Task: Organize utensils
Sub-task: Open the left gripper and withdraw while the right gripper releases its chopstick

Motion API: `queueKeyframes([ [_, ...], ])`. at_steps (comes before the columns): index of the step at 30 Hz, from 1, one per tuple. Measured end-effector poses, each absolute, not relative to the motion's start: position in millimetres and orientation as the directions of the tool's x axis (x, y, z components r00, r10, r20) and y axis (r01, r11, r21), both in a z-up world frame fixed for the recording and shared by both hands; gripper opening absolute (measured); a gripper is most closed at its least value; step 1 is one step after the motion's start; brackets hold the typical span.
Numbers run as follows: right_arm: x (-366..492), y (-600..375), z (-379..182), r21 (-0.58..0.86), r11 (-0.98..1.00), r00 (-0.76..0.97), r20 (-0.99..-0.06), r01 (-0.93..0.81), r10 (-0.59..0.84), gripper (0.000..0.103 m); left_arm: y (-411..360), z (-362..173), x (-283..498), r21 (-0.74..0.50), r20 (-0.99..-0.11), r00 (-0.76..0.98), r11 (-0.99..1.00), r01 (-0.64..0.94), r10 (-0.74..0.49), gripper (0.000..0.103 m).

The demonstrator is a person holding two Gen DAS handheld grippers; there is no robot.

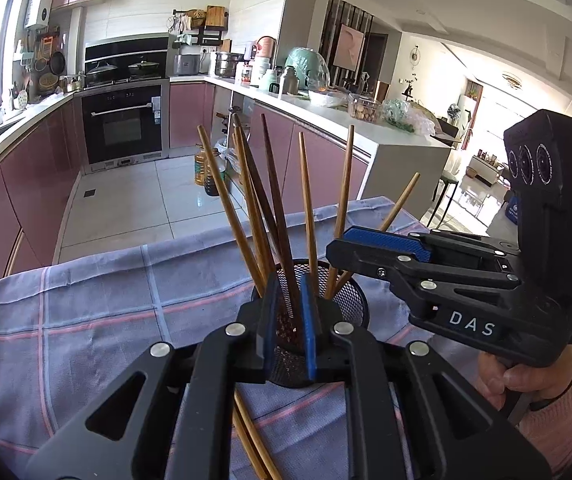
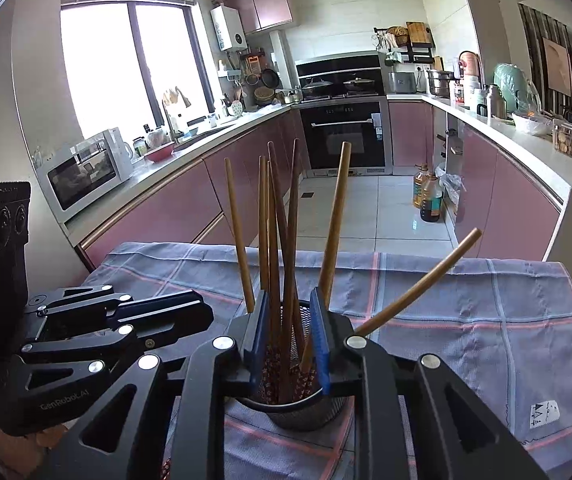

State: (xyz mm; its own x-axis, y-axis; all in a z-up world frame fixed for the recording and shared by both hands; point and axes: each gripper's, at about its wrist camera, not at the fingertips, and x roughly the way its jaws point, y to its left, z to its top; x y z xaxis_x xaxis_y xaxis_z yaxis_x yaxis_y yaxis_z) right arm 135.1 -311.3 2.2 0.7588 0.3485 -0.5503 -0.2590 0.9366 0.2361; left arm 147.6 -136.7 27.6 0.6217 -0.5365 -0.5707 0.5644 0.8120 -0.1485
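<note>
A black mesh holder (image 1: 346,300) stands on the checked cloth and holds several wooden chopsticks (image 1: 308,208) fanned upward. It also shows in the right wrist view (image 2: 306,412) with its chopsticks (image 2: 334,224). My left gripper (image 1: 289,316) is just above the holder's near rim, jaws narrowly apart around a dark patterned chopstick (image 1: 282,216); whether they pinch it I cannot tell. My right gripper (image 2: 290,344) hovers over the holder with its jaws apart around several sticks. It appears in the left wrist view (image 1: 340,248) at the right. Two more chopsticks (image 1: 252,436) lie on the cloth under my left gripper.
The blue-grey checked cloth (image 2: 486,320) covers the table; its far edge drops to the tiled kitchen floor. Pink cabinets, an oven (image 2: 344,136) and oil bottles (image 2: 426,196) stand beyond. The left gripper body (image 2: 86,336) sits at the left of the right view.
</note>
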Motion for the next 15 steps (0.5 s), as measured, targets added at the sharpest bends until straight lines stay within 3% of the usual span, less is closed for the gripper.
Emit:
queueKeyframes([
  [5,119,-316,-1,0.251,0.929,0.755,-0.543,-0.272,0.368,0.023,-124,26,133,-0.139,-0.553,0.638,0.815,0.563,-0.535,0.016],
  [15,82,-296,-18,0.297,0.892,0.708,-0.543,-0.341,0.452,0.036,-86,0,104,-0.149,-0.566,0.653,0.842,0.519,-0.503,0.025],
])
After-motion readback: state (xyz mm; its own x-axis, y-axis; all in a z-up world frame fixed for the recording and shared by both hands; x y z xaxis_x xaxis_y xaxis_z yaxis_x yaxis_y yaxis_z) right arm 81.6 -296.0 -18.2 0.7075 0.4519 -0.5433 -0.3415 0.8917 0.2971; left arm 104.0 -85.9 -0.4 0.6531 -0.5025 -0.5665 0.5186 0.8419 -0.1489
